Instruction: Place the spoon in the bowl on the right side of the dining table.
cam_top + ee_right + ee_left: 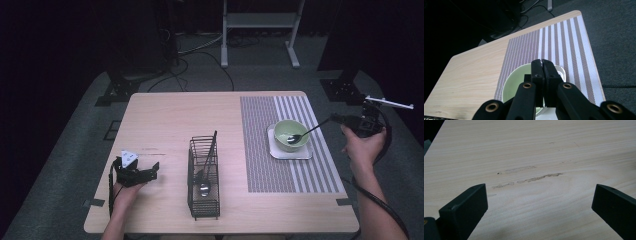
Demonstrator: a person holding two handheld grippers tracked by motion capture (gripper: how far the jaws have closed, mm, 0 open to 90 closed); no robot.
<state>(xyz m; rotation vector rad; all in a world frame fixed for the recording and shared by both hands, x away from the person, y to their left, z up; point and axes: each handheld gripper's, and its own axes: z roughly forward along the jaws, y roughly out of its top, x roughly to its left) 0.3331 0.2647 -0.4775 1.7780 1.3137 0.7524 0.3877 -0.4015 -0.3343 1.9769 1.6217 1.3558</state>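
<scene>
Spoon [300, 136] sits bowl-end in the green bowl [290, 131]; my right gripper [336, 119] is clenched on its handle tip to steer it. Left gripper [150, 172] released, parked on the table [165, 115].

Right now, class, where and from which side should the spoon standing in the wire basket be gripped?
Grip the spoon by its handle tip, which leans out above the wire basket's rim. Come from above: the wire walls fence in its lower part and bowl end.
</scene>
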